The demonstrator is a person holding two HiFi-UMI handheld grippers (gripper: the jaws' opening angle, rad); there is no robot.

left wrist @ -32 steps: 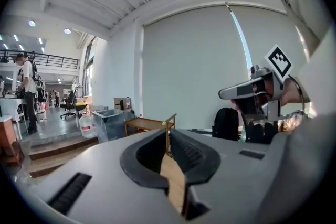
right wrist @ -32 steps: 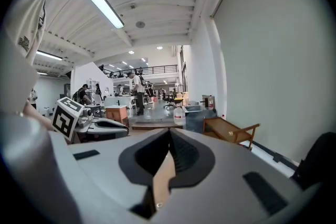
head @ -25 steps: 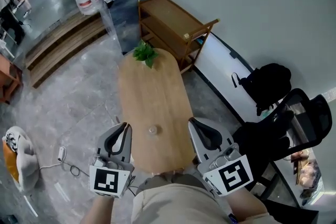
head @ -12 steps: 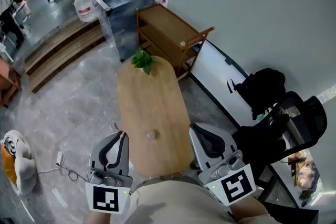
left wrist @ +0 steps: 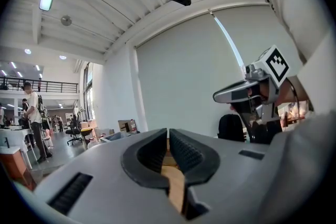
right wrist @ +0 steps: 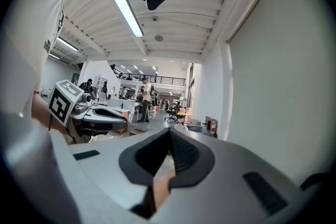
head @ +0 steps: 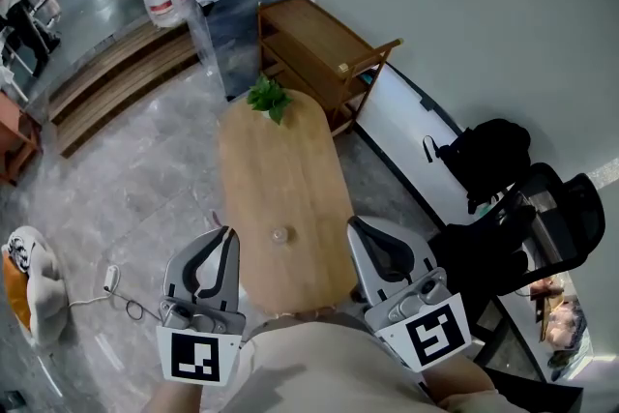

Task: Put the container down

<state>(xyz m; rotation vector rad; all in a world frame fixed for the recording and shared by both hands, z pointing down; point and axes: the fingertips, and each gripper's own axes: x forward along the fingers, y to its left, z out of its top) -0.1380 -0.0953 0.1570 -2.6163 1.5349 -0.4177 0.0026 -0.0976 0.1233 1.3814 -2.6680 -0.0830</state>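
Note:
A small clear container (head: 280,235) stands upright on the oval wooden table (head: 280,169), near its front end, with nothing touching it. My left gripper (head: 227,233) hangs off the table's front left edge, its jaws shut and empty; in the left gripper view (left wrist: 168,131) the pads meet. My right gripper (head: 354,225) is off the front right edge, also shut and empty, pads together in the right gripper view (right wrist: 169,129). The container sits between the two grippers, apart from both.
A potted green plant (head: 269,97) sits at the table's far end. Beyond it are a wooden cart (head: 324,53) and a dark cabinet (head: 227,0). A white board (head: 406,126), a black backpack (head: 493,155) and an office chair (head: 546,218) are to the right. A cable (head: 116,290) lies on the floor at left.
Both grippers have drawn back a little toward my body. The container has stayed where it is on the table.

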